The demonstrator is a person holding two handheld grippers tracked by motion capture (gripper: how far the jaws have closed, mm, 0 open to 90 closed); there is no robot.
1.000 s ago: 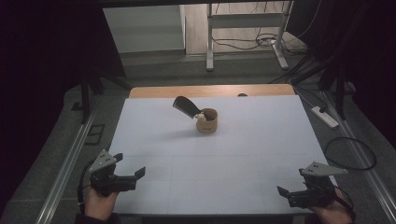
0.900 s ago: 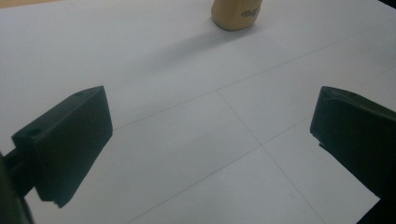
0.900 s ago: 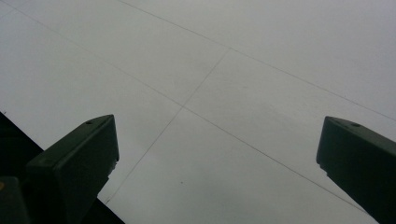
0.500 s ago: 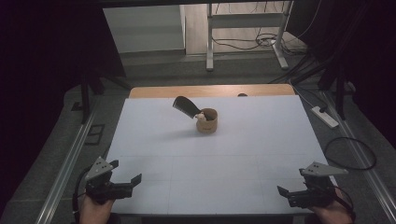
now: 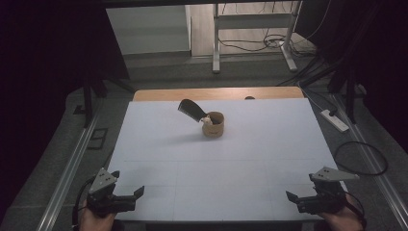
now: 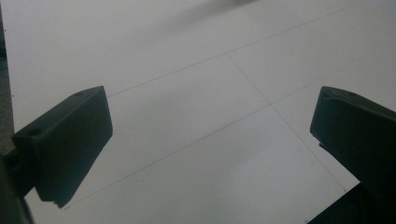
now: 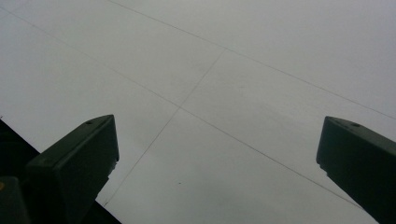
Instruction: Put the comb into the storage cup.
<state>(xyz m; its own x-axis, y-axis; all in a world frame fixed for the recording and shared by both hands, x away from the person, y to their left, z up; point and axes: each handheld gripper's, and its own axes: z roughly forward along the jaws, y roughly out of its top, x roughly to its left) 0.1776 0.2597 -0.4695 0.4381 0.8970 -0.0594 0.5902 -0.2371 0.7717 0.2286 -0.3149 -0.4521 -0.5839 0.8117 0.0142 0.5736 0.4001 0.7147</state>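
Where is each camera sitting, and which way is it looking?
High view: sits above the near edge, looking forward and down on the white table, the wooden cup, both hands and tongs; left tongs, right tongs.
Left gripper view: rides the left tongs, looking over bare table; two black jaws wide apart.
Right gripper view: rides the right tongs; jaws apart.
Shared: the white table with thin lines.

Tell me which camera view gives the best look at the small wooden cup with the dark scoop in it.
The high view: the wooden cup stands far up the white table, the dark scoop leaning out to its left. Both gripper views look between open jaws at bare white tabletop near the front edge, with no cup.
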